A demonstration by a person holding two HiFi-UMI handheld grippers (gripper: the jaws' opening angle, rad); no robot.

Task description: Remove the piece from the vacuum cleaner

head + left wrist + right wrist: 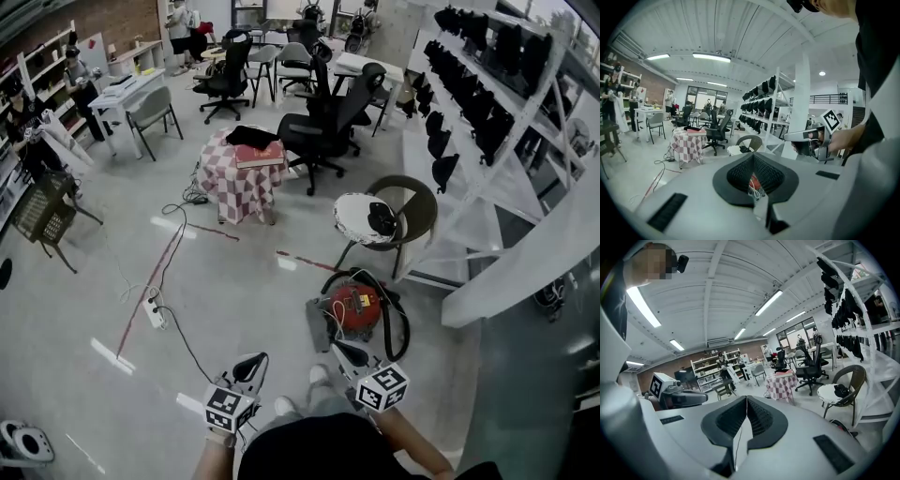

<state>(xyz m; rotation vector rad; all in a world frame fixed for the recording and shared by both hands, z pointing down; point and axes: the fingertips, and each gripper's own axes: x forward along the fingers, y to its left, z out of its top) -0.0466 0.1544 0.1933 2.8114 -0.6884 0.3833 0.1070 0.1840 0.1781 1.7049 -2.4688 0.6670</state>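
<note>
A red canister vacuum cleaner stands on the floor, with its black hose looped around it and a grey floor head on its left. Both grippers are held low over the floor, just in front of it. My left gripper is to the vacuum's lower left and is shut on nothing. My right gripper hangs right before the canister, also shut and empty. In the left gripper view, the left gripper has a bit of the red vacuum and a white cord showing behind its pads. The right gripper has its pads pressed together.
A wicker chair with a white cushion stands just beyond the vacuum. White shelving with black items runs along the right. A checkered table, office chairs and a power strip with cables lie further off.
</note>
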